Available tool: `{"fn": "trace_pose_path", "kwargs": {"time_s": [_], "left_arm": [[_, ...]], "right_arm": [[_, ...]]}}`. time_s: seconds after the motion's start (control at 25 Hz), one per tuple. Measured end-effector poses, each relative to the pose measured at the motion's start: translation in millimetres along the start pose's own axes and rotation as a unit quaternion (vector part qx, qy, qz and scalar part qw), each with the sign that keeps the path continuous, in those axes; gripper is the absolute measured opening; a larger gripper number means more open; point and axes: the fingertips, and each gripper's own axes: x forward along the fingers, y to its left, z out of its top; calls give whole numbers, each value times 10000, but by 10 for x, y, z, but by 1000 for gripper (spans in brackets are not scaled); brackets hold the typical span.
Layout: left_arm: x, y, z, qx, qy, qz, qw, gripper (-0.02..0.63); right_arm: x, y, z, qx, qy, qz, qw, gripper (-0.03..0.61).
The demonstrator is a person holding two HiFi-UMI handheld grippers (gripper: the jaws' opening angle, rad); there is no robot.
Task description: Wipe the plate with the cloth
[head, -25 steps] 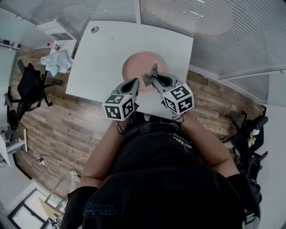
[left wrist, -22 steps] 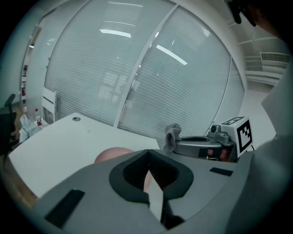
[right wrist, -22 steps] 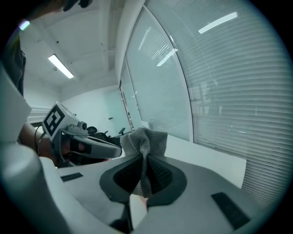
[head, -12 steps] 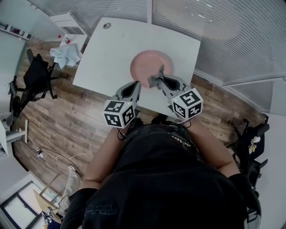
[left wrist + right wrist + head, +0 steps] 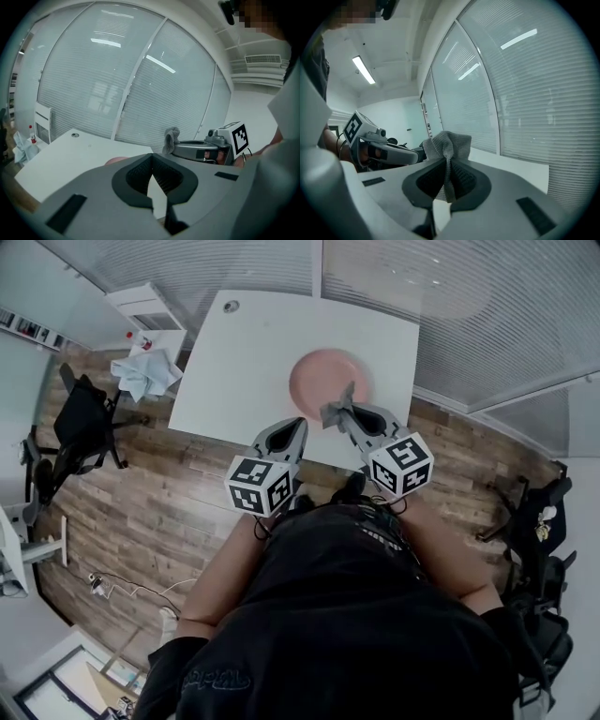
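Note:
A pink plate [image 5: 323, 374] lies on the white table [image 5: 253, 352] near its right front part. My right gripper [image 5: 342, 413] is shut on a grey cloth [image 5: 338, 407], which sticks up from the closed jaws [image 5: 449, 145] above the plate's near rim. My left gripper [image 5: 298, 425] hovers over the table's front edge, left of the plate, its jaws shut with nothing between them. In the left gripper view the cloth [image 5: 171, 138] and the right gripper show at the right, and a sliver of the plate [image 5: 115, 161] peeks over the jaws.
Blinds cover the windows behind the table. A black chair [image 5: 80, 423] stands on the wooden floor to the left, with a pale blue cloth [image 5: 146, 374] on a stand beside it. A round cable hole [image 5: 231, 307] sits at the table's far left corner.
Both grippers have lifted and drawn back towards the table's front edge, the right one carrying the cloth off the plate's middle. The head camera has shifted too.

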Motion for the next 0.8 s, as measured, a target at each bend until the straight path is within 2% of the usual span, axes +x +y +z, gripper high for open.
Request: {"fn": "trace_pose_path", "kwargs": {"time_s": [0.24,0.48,0.8], "left_arm": [[-334,-96,-85,188,-22,-319,9993,15],[-488,-210,-171,223,-142,-287,9992,15],[-521,-604,-242,289,-301,-86,9991,16]], "right_arm": [[-153,374,-27,7,-170,-276,9995,37],[-411,512,-150,-64,-172,-406,9990,37],[-876,519,-225,-71,-186,-228,9995,37]]}}
